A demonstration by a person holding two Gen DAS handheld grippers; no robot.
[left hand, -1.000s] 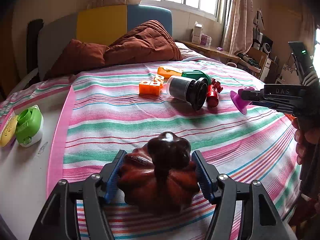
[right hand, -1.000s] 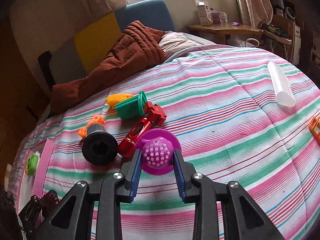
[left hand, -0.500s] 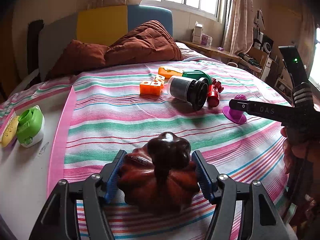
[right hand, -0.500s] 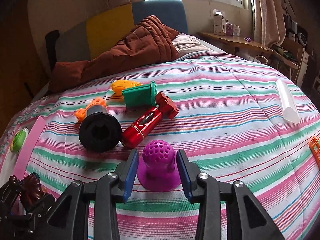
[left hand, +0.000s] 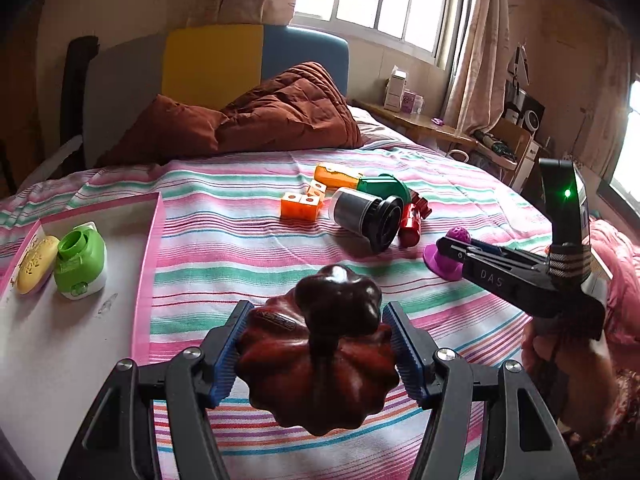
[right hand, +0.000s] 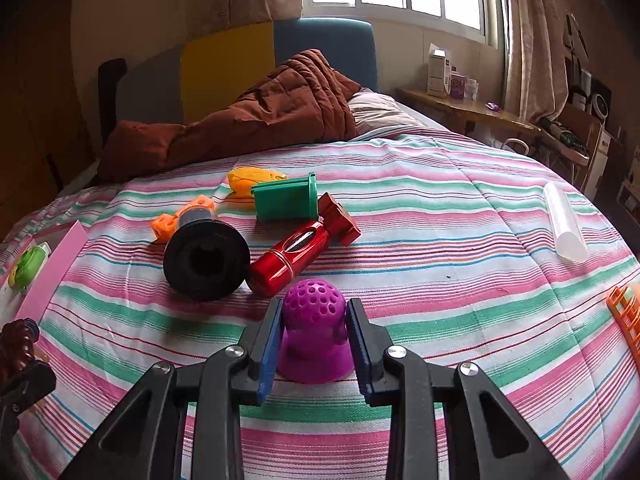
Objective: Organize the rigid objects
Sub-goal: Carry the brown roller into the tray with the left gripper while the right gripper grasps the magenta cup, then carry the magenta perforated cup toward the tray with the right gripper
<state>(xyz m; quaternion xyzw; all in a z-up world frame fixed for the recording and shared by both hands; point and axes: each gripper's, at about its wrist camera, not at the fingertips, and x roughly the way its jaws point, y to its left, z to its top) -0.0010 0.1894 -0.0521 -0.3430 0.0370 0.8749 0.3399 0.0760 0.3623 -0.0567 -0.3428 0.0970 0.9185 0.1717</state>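
On the striped bed (right hand: pixel 440 216), the purple holey cup (right hand: pixel 316 332) stands dome-up, squeezed by the right hand-held gripper (right hand: pixel 314 344). The left hand-held gripper (left hand: pixel 316 356) clamps a brown pumpkin-shaped lid (left hand: pixel 320 356), knob up.

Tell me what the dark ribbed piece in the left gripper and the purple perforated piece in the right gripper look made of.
Dark ribbed piece: looks like hard, glossy reddish-brown plastic or lacquered wood; sharp window highlights run along its ribs, so I cannot tell which. Purple perforated piece: matte, evenly coloured, with a dome of moulded holes and a flared base; probably silicone or soft plastic, though its softness is not visible.
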